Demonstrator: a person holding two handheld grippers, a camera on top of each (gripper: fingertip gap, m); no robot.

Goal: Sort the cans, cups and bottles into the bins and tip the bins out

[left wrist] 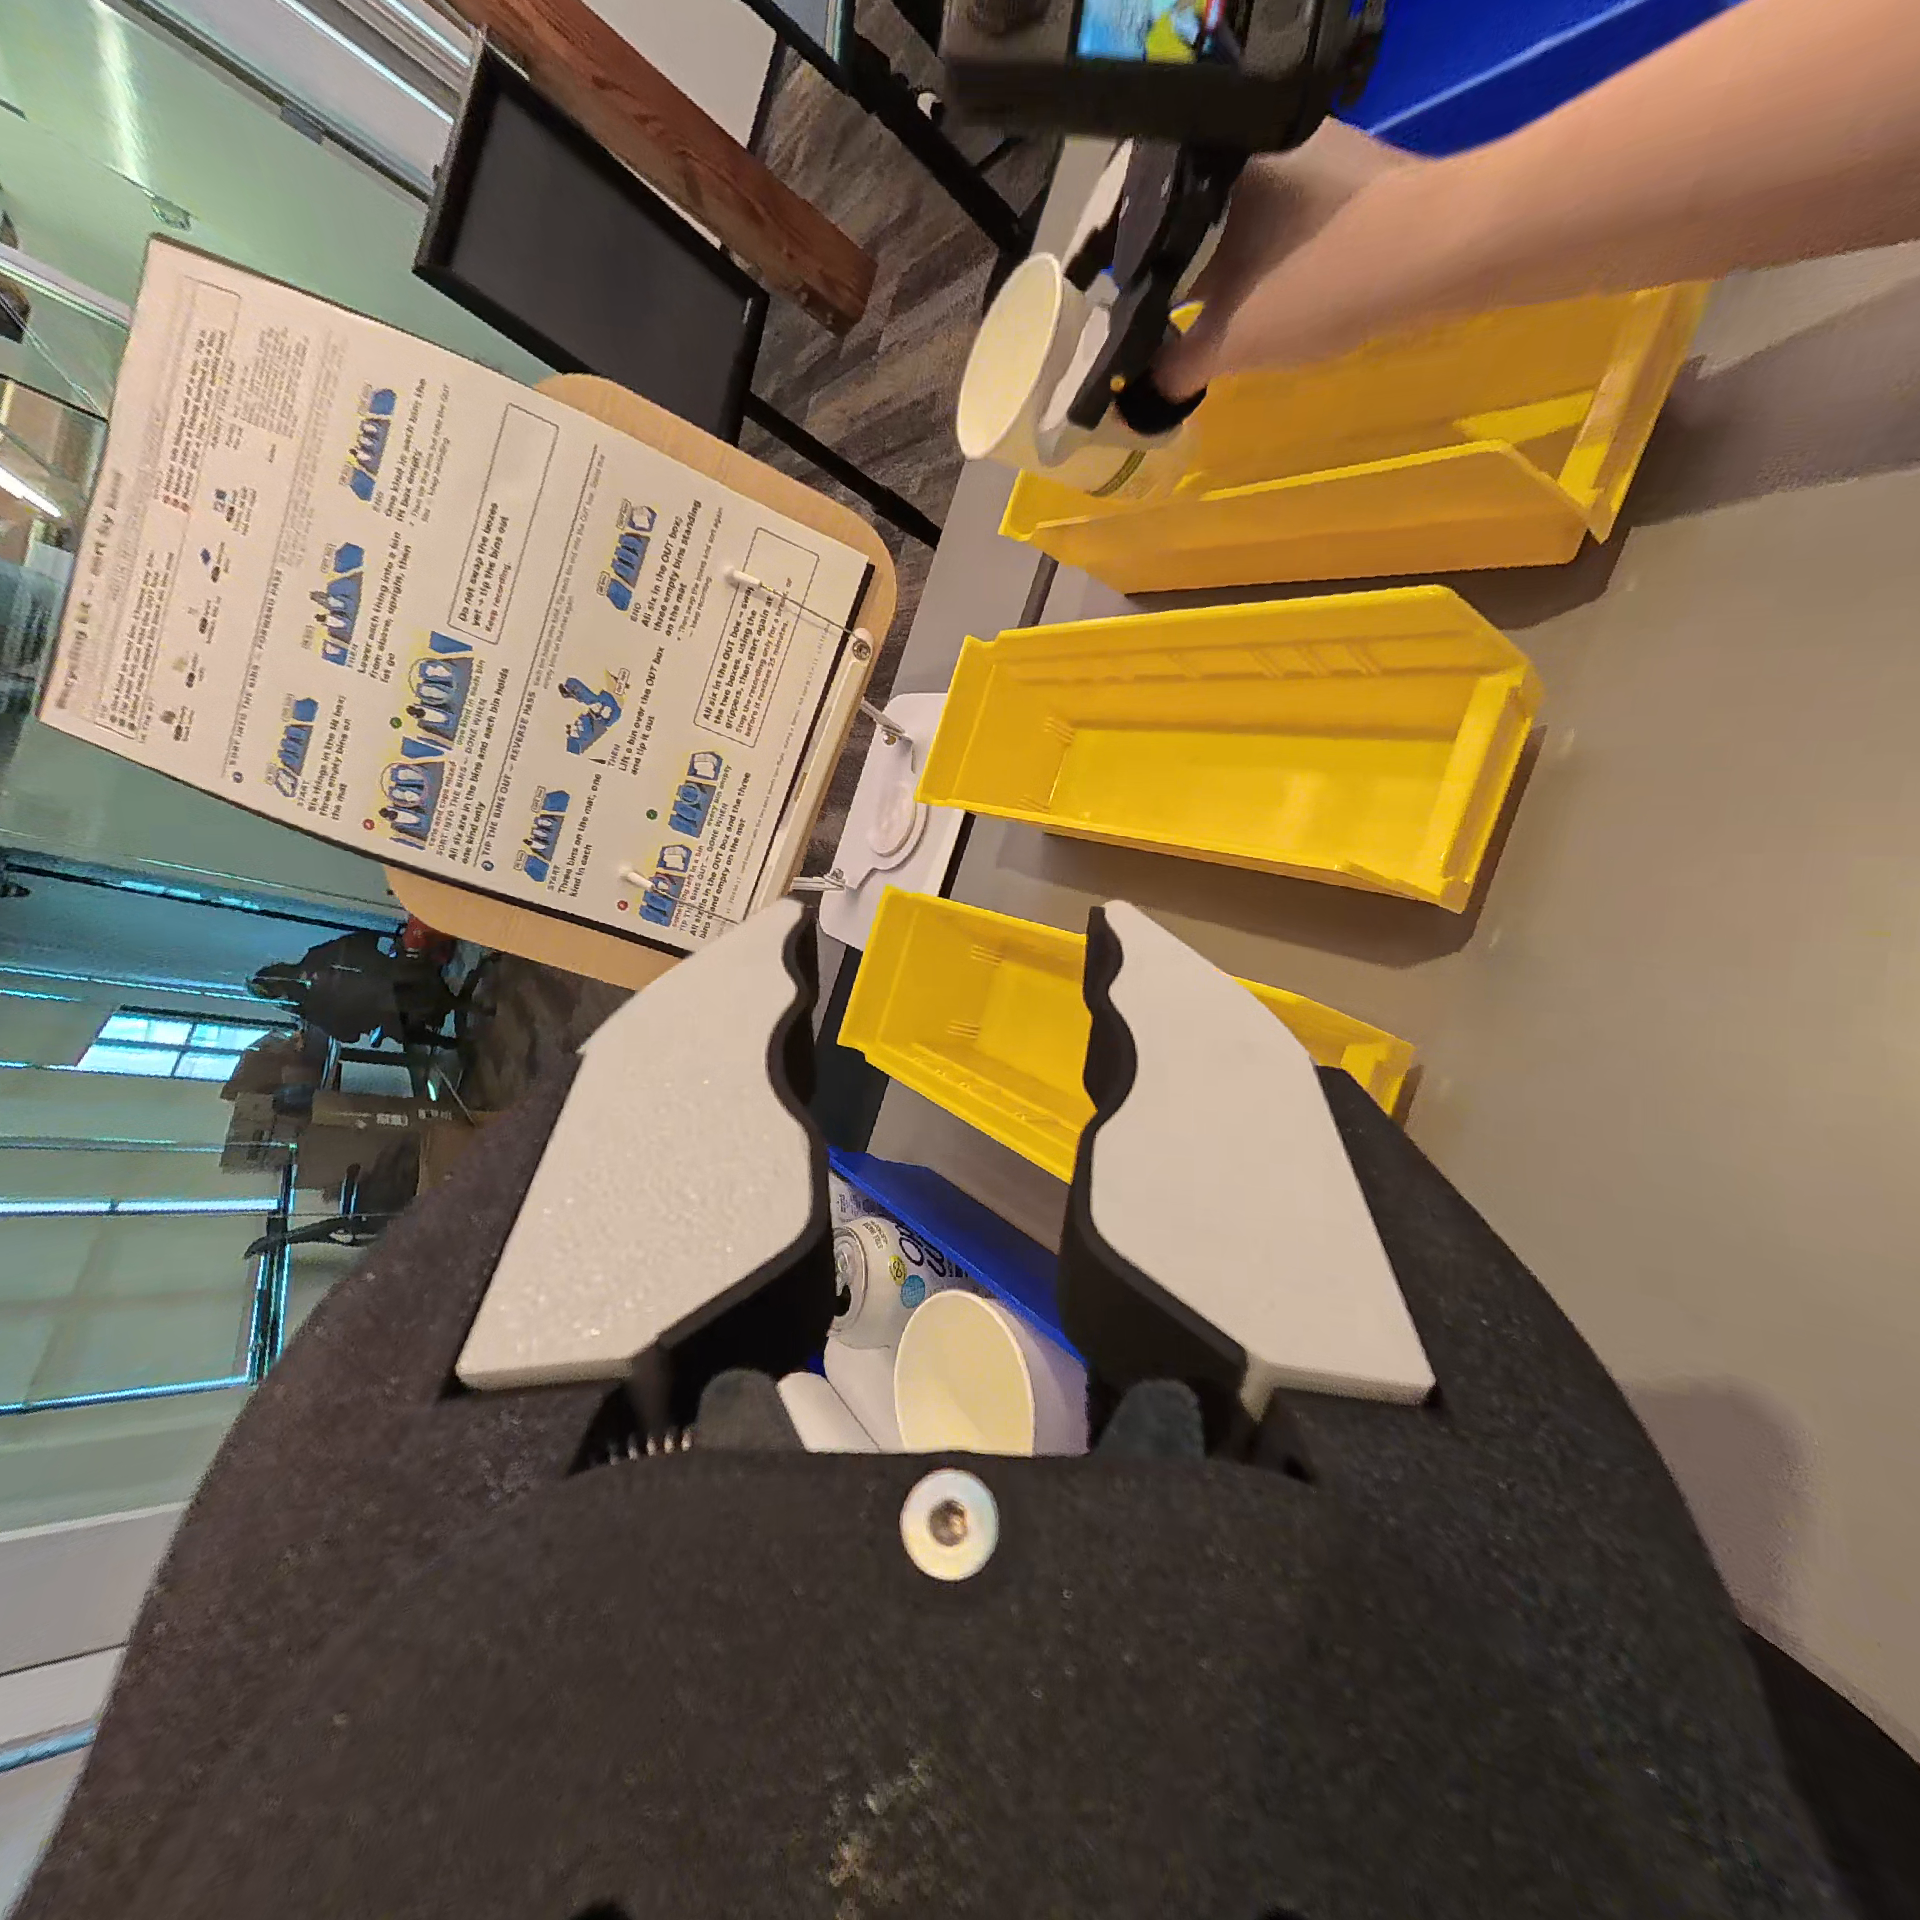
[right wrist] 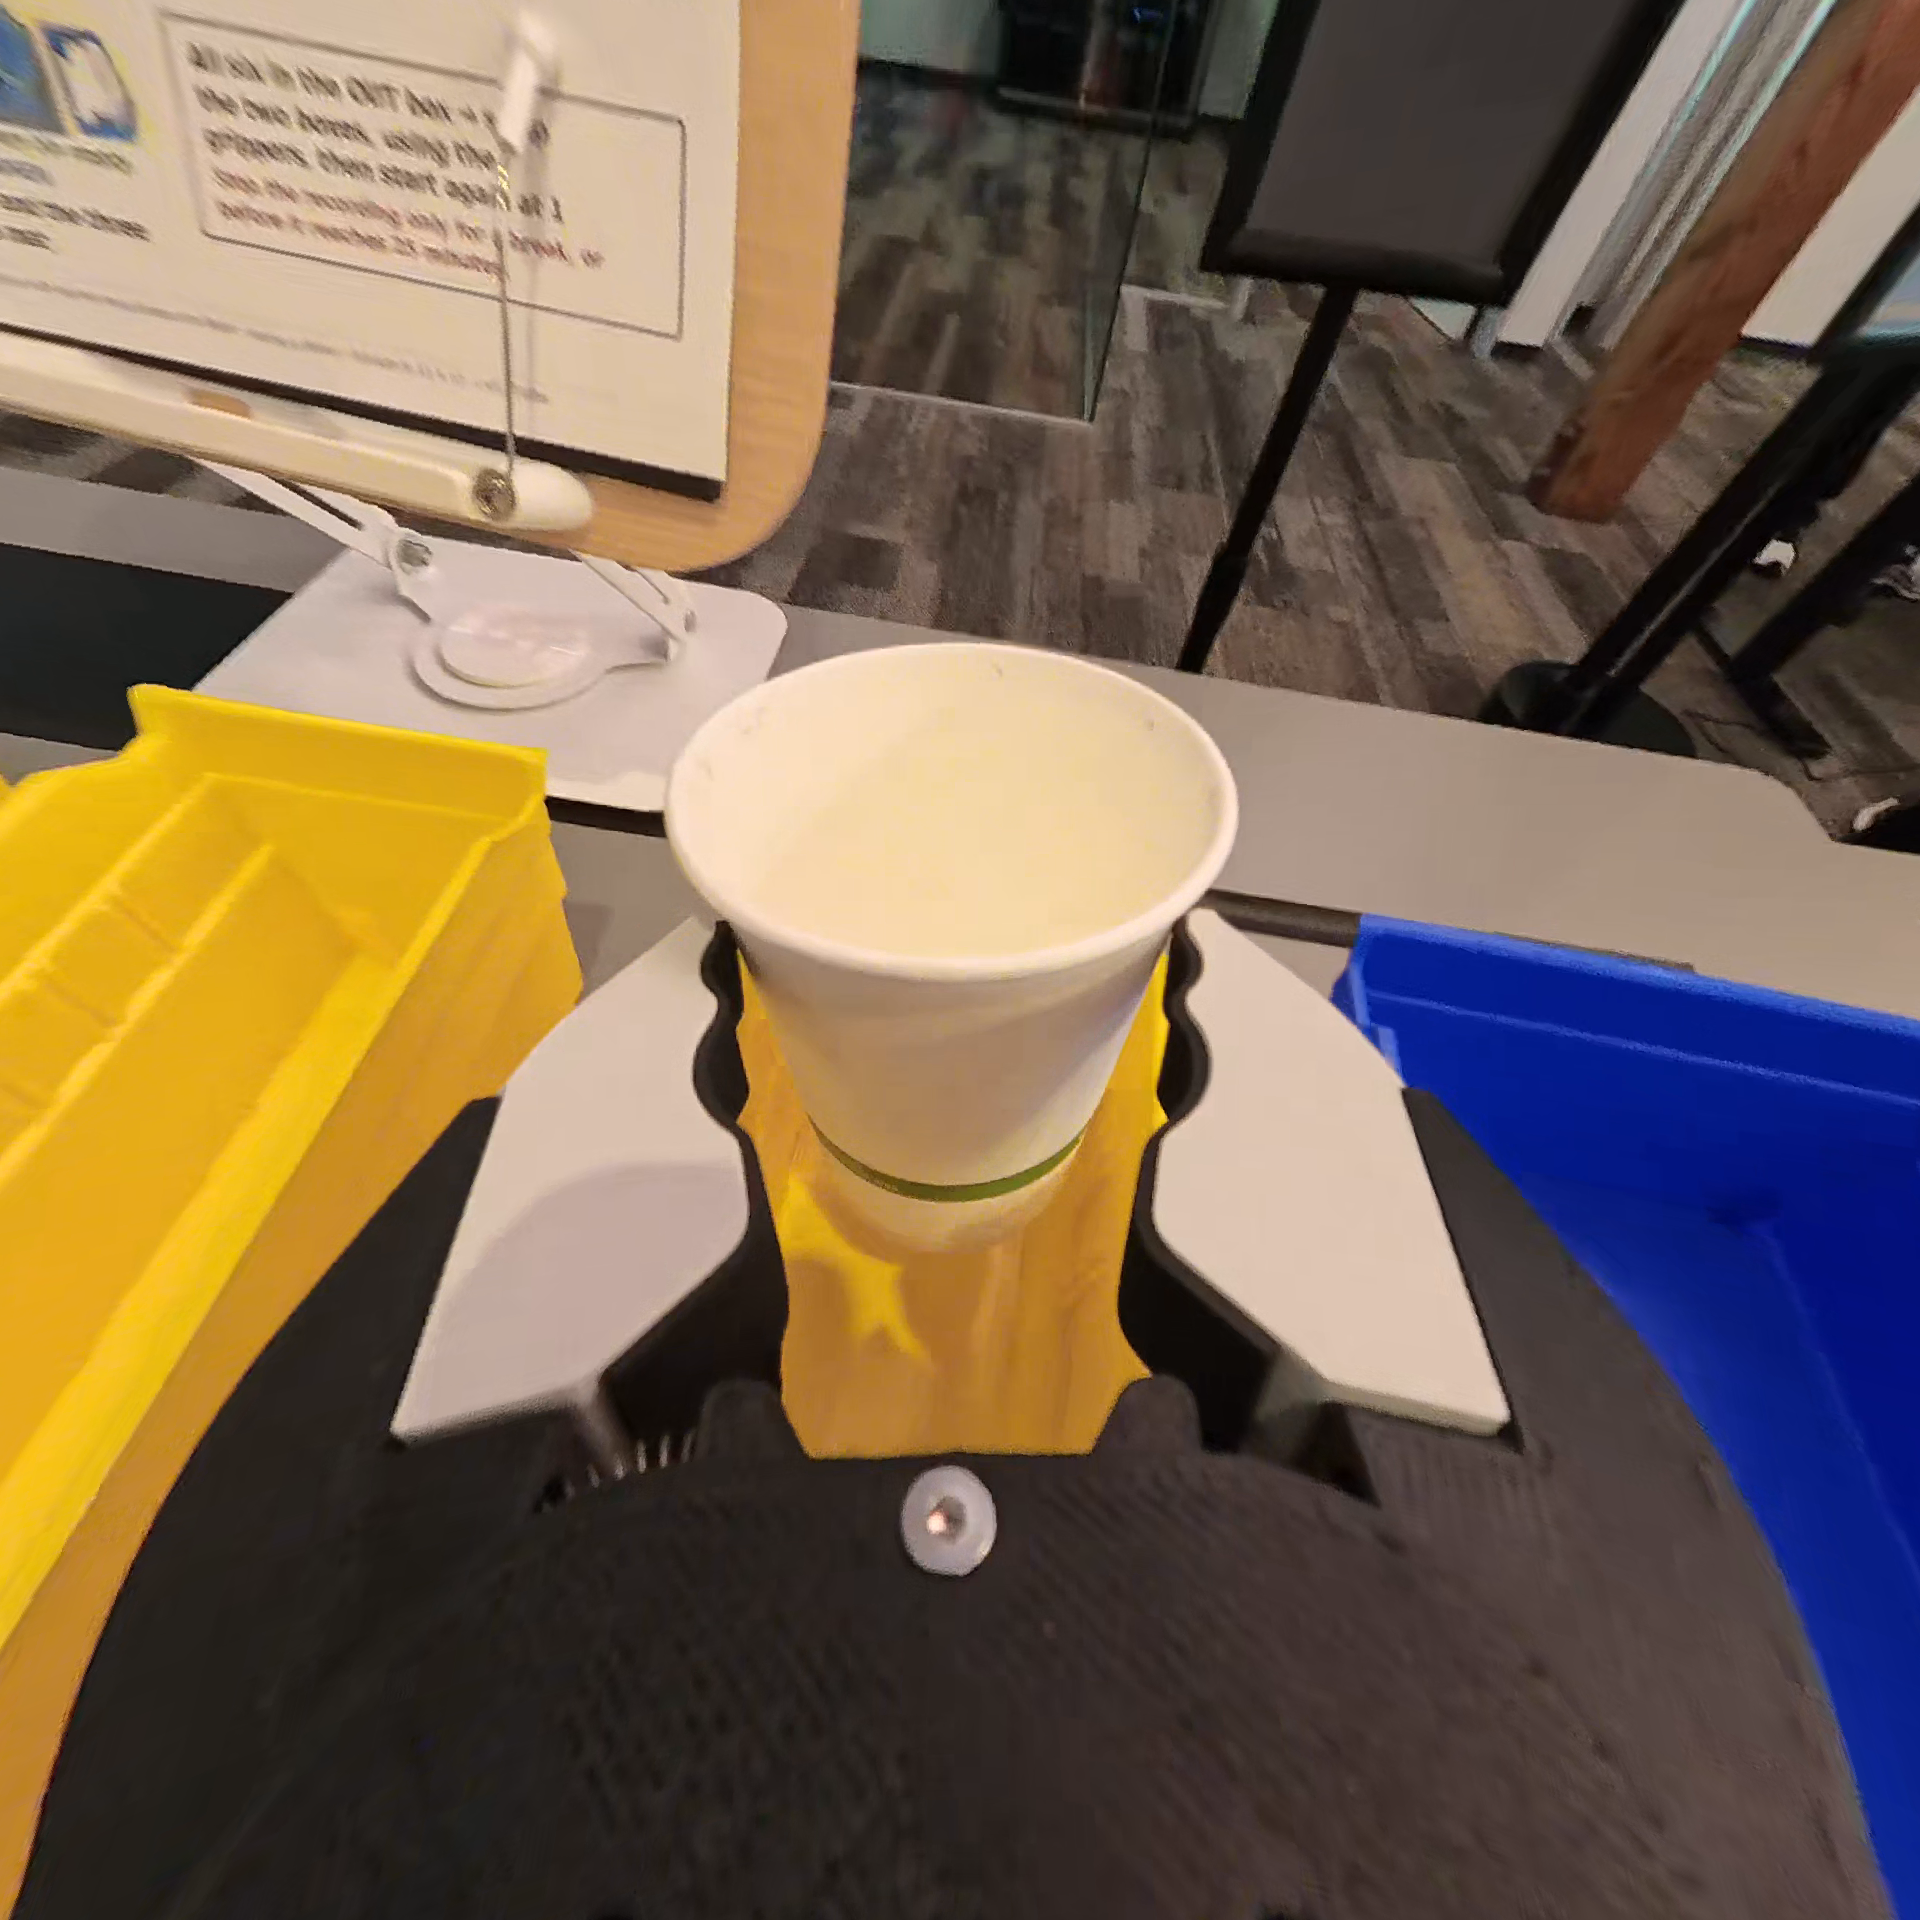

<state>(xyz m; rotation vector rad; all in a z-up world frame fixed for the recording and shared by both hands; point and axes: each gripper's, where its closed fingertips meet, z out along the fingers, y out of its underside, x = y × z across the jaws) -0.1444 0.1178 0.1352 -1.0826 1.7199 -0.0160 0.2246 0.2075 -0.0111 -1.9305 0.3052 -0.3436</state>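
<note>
My right gripper [right wrist: 951, 966] is shut on a white paper cup [right wrist: 951, 862], the fingertips pressing its sides just under the rim. It holds the cup upright in the air over a yellow bin [right wrist: 935, 1351]. The left wrist view shows the same cup [left wrist: 1013, 364] in the right gripper [left wrist: 1122, 343] above the far yellow bin [left wrist: 1403, 468]. My left gripper [left wrist: 951, 977] is open and empty. It hovers over a blue box [left wrist: 935, 1195] that holds a can [left wrist: 873, 1278] and another white cup [left wrist: 966, 1371]. The near yellow bin [left wrist: 966, 997] and the middle one [left wrist: 1247, 748] hold nothing.
A document stand with a printed sheet [left wrist: 468, 582] stands on a white base [right wrist: 499, 644] at the table's far edge. A second blue box [right wrist: 1662, 1091] sits right of the right gripper, another yellow bin [right wrist: 260, 935] to its left. A person's arm [left wrist: 1507, 260] holds the right gripper. The right tips stand about 35 cm off the white base [right wrist: 499, 644].
</note>
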